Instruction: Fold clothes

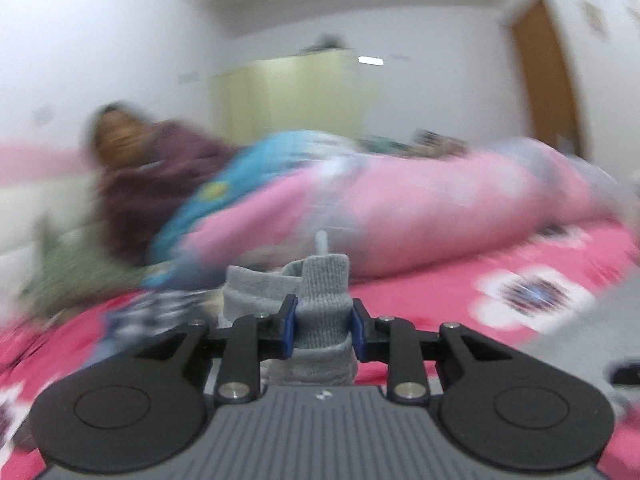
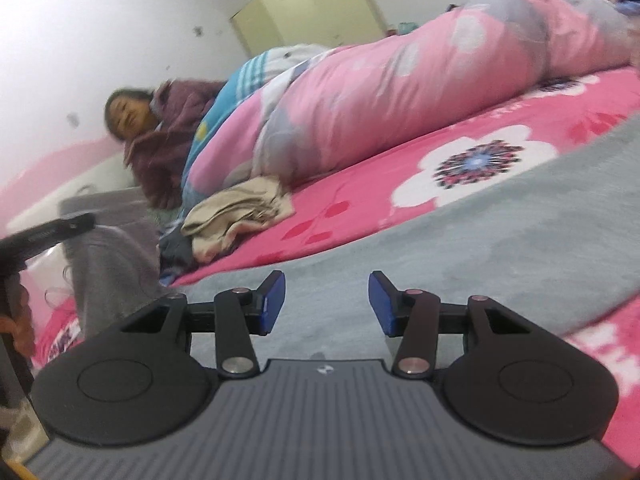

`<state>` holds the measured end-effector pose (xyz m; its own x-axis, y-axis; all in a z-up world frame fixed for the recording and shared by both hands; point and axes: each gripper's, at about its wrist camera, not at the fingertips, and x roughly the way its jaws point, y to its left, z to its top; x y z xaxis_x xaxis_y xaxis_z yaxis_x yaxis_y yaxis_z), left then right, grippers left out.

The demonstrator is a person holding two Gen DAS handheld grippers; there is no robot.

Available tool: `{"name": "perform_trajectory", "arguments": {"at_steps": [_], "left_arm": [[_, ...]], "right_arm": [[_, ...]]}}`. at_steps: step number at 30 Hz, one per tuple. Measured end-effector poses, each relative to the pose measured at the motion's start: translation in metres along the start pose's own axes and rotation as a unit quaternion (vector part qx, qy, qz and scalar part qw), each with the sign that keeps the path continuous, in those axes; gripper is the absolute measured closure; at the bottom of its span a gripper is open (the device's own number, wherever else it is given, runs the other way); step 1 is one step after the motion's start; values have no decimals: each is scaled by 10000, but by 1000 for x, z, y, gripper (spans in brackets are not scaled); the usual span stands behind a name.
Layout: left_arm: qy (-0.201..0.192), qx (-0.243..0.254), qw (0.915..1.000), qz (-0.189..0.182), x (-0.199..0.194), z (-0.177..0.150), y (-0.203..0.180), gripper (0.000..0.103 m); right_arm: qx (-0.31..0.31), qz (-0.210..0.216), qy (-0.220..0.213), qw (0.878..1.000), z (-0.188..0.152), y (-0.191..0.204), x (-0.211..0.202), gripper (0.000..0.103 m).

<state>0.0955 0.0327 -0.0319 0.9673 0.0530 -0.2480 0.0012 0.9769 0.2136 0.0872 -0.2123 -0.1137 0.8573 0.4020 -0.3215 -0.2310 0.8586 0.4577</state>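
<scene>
The left tongs (image 1: 323,330) are matt black plastic with blue pads and bright metal pivot pins, pinching a ribbed knit cuff of the soft grey garment (image 1: 322,304). Under the right tongs (image 2: 326,305) the same grey cloth (image 2: 500,240) looks fleecy and matt. At two o'clock lies a smooth printed pink bedsheet (image 2: 440,176).

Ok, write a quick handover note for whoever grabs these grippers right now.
Left gripper: shut on a ribbed edge of the grey garment, lifted off the bed.
Right gripper: open, empty, low over the grey fabric spread on the pink floral sheet.
Nearby: a crumpled beige garment beside the rolled pink quilt.
Done: no finished fold visible.
Left: fold the grey piece; the beige one looks unfolded too.
</scene>
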Motion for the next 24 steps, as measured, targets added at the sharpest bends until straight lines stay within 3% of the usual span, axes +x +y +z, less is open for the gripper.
{"name": "perform_trajectory", "arguments": {"at_steps": [3,6,8,10,14,17,19,24], "left_arm": [[222,659,9953,-669,12,-18,-73,75],[737,1346,9789,-1350,19,-60,-133,72],[514,1884,9712,-1367,8,-81,-157,66],[289,2146,9644,-1519,-3,-84,-161,55],[394,1637,9587,-2291,-15,-69,-127,53],[395,977,9627,-2490,-23,-59,-86,53],[388,504,9698,-2354,-24,-53,-57,53],[590,-413,9856,-1530,-8,-54,5,53]], "right_arm": [[196,-167,-88,9996,-2,-24,-8,56],[408,-375,-132,9984,-7,-48,-13,56],[719,-459,-98,9963,-10,-65,-14,55],[704,-230,-73,9972,-3,-63,-11,55],[596,298,-24,9978,12,-56,-2,54],[436,716,82,9964,23,-46,8,52],[178,977,287,9946,30,-29,23,52],[-376,1265,786,9881,52,-4,79,52]]}}
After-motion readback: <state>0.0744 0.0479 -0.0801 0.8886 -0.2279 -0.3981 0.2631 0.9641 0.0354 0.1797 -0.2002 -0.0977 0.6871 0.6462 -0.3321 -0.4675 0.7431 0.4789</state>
